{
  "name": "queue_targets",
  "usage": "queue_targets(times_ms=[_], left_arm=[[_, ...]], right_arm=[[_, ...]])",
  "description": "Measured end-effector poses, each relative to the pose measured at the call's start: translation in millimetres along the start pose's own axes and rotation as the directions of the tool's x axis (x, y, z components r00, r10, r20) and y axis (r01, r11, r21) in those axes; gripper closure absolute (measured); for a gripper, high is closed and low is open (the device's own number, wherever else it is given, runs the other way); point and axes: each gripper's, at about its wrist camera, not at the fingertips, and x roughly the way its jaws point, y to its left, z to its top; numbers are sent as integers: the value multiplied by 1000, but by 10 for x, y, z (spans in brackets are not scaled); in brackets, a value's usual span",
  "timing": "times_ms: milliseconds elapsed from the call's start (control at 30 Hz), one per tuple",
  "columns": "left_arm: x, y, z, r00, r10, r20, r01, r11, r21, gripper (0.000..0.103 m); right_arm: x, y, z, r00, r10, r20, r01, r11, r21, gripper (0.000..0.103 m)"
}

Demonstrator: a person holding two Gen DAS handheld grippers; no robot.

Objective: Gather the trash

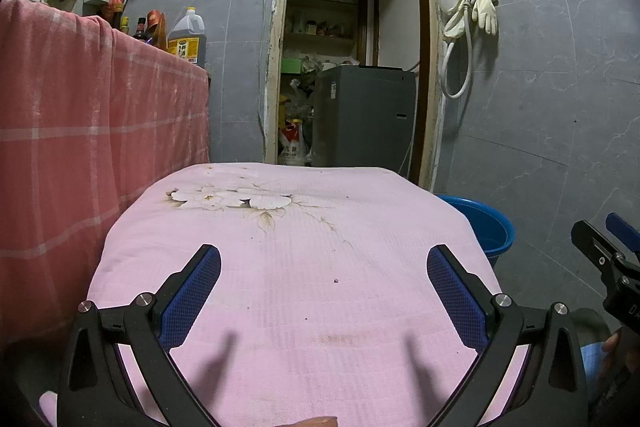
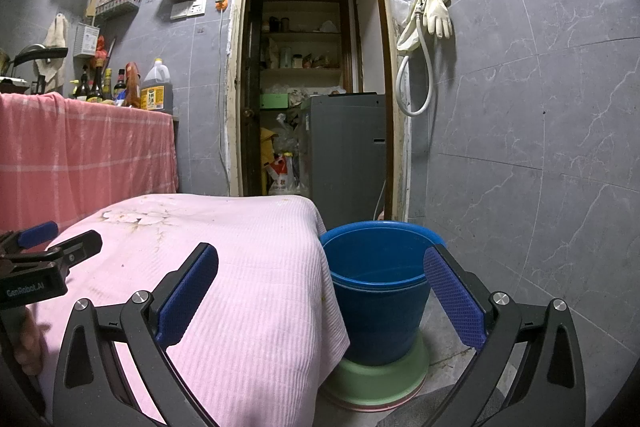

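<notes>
Both hand-held grippers, left (image 1: 324,263) and right (image 2: 320,263), spread apart, empty. Advisable: pinch small dark crumbs (image 1: 335,281) off pink cloth-covered tabletop (image 1: 280,307), release over round blue plastic bucket (image 2: 376,291).

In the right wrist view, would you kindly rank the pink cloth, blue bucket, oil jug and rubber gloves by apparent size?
1. pink cloth, nearest
2. blue bucket
3. rubber gloves and oil jug: alike, unranked
</notes>
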Motion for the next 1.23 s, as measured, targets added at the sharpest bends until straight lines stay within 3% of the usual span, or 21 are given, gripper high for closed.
queue_targets(times_ms=[1233], left_arm=[[-9,-85,-10,1000,-2,-1,2,1000,1,2]], right_arm=[[-4,26,-1,1000,-1,-2,1,1000,1,0]])
